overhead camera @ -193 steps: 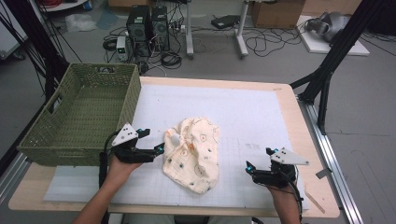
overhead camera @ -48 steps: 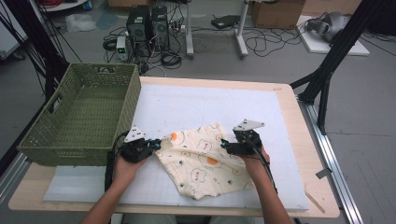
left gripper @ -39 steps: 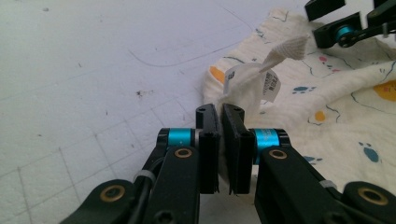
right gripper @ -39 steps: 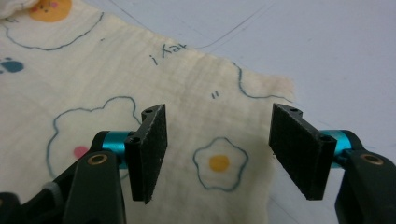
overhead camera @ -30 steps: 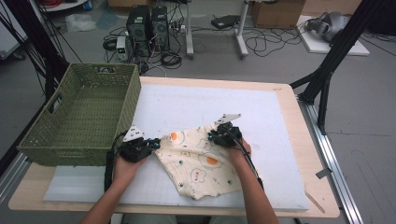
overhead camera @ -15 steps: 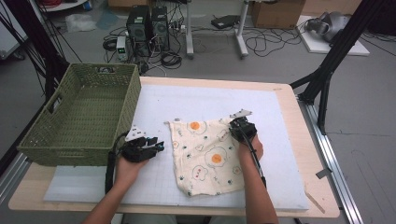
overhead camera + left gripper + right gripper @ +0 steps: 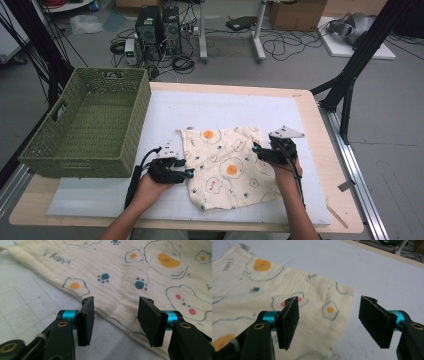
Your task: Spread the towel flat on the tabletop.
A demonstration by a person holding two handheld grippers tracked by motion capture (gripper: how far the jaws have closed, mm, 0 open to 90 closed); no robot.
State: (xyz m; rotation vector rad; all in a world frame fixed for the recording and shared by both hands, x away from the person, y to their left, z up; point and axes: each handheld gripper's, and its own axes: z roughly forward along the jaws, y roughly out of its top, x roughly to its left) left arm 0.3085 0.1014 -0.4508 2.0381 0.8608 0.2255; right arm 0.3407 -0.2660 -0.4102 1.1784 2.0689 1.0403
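- We see the cloth [image 7: 227, 166] spread flat on the white mat [image 7: 165, 110], near the counter's [image 7: 320, 130] front edge, just right of the green basket [image 7: 90, 127].
- Our left claw [image 7: 189, 173] sits at the cloth's left edge, jaws apart w/ nothing between; in the left gripper view the hem runs just past the jaw tips.
- Our right claw [image 7: 256, 148] is at the cloth's right side, jaws wide apart, empty; in the right gripper view the cloth's corner [image 7: 348, 290] lies ahead, btwn the jaws.
- Basket stands apart from the cloth, at the counter's left.
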